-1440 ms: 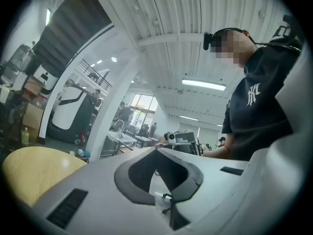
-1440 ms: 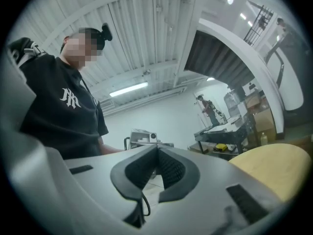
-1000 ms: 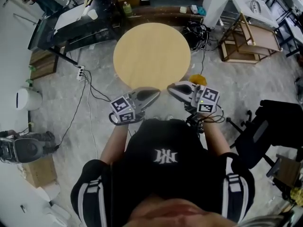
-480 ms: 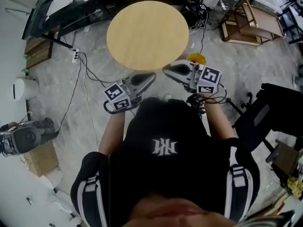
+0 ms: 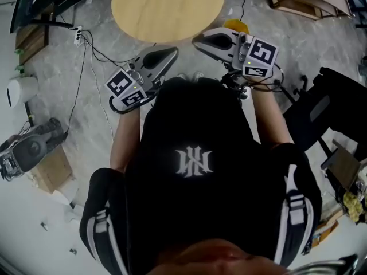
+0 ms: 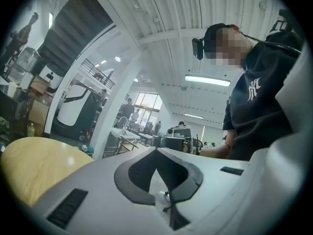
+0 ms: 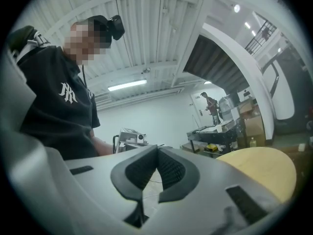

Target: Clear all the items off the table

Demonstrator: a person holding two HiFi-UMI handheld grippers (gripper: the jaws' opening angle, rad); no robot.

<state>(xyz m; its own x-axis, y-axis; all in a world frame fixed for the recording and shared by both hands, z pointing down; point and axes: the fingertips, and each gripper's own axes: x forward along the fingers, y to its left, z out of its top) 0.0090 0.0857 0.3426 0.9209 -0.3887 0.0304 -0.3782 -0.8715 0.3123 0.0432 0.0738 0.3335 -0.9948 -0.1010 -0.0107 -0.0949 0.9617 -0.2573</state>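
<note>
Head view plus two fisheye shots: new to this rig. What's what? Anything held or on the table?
No robot: a person holds two grey two-jaw grippers, left gripper and right gripper. The head view looks down from the person's head; the other two cameras ride on the grippers, looking along their jaws. Both pairs of jaws are together, nothing between them. The round light wooden table shows nothing on its visible part.

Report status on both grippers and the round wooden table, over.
Left gripper shut, empty; right gripper shut, empty. Round light wooden table: visible part bare. Nothing between grippers and table; yellow object beyond right gripper.
</note>
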